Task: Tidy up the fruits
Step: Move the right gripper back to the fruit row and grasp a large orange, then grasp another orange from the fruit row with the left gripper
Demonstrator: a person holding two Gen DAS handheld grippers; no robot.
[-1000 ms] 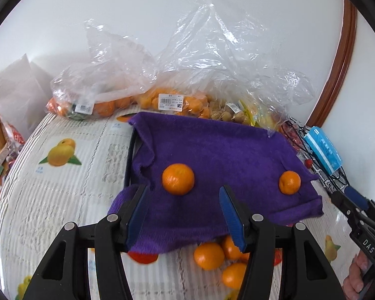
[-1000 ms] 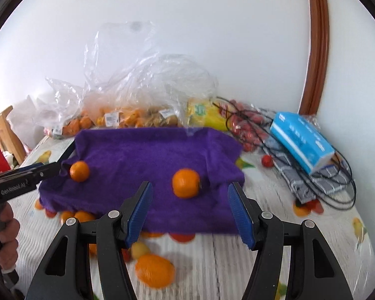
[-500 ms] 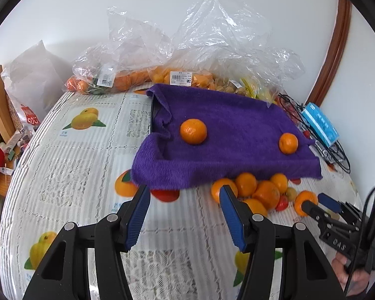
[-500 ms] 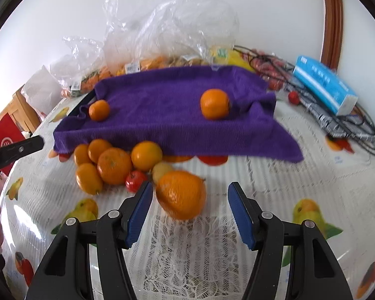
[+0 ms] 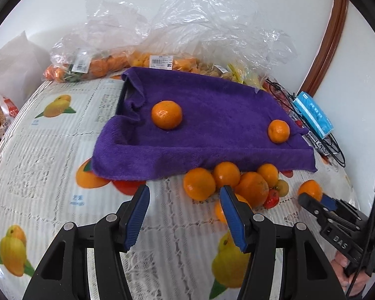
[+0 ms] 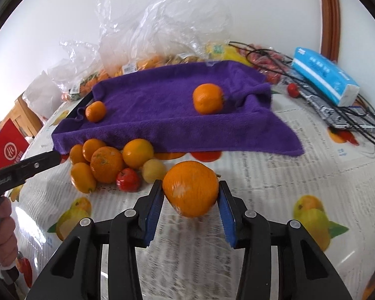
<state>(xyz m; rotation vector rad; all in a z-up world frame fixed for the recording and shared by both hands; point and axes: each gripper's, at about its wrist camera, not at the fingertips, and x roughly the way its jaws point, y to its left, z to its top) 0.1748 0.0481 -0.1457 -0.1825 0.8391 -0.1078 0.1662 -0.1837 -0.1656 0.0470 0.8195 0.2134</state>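
Observation:
A purple towel [image 5: 212, 115] [image 6: 162, 105] covers a tray and carries two oranges [image 5: 166, 114] [image 5: 278, 131]. A pile of loose oranges [image 5: 250, 187] [image 6: 105, 160], a small red fruit [image 6: 128, 179] and a yellowish one [image 6: 153, 170] lie in front of it on the table. My right gripper [image 6: 190, 195] is shut on a large orange [image 6: 190, 188], just right of the pile; it also shows in the left wrist view [image 5: 312, 200]. My left gripper [image 5: 183, 210] is open and empty, above the tablecloth in front of the pile.
Clear plastic bags of fruit [image 5: 162, 50] stand behind the towel against the wall. A blue tissue pack [image 6: 322, 75] and black cables [image 6: 350, 115] lie at the right. The fruit-print tablecloth [image 5: 50, 162] covers the table. A red sign [image 6: 10, 147] stands at far left.
My right gripper has closed its jaws onto the large orange it was straddling. My left gripper has moved a little closer to the fruit pile and stays open.

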